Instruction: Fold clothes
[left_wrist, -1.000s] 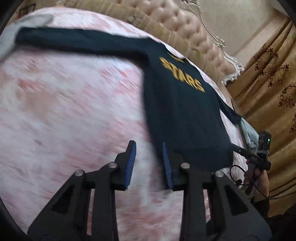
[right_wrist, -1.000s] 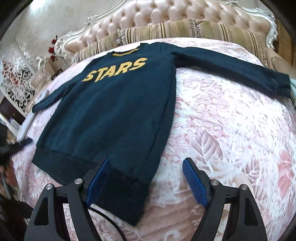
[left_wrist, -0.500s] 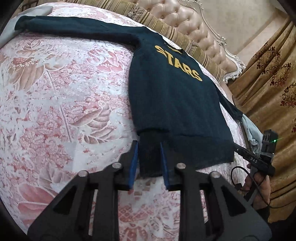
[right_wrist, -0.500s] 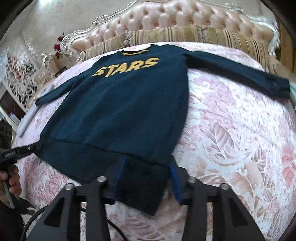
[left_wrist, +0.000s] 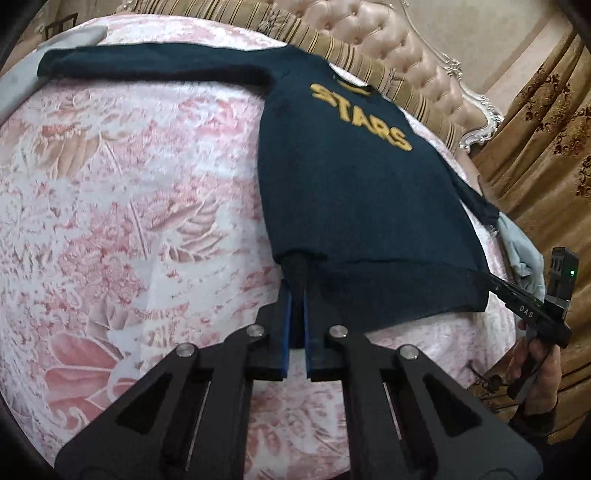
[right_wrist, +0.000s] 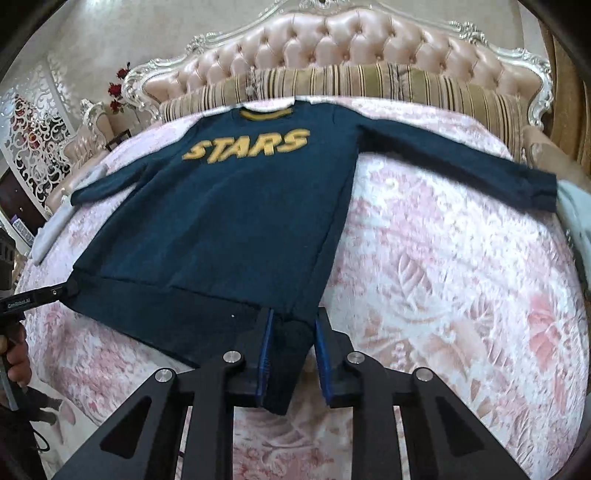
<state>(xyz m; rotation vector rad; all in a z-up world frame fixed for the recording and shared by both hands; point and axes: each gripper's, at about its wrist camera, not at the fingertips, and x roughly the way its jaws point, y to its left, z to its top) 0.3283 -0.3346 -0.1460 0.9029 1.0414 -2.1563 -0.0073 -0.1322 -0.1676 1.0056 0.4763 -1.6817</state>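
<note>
The sweater (right_wrist: 229, 221) is dark navy-teal, w/ yellow "STARS" letters (right_wrist: 247, 146) on the chest and a yellow stripe at the collar (right_wrist: 264, 113). The bedspread (right_wrist: 443, 295) has a pink & white pattern of leaves and flowers. At the head edge of the bed lies a pillow (right_wrist: 369, 79) w/ beige, brown and gold stripes; behind it the headboard (right_wrist: 332, 40) is pale pink, tufted, w/ a silver-white carved frame. The curtain (left_wrist: 546, 122) is golden brown w/ dark red ornaments. Both grippers are black w/ blue pads (left_wrist: 286, 332). A light grey cloth (left_wrist: 524, 258) lies at the bed's side edge.
</note>
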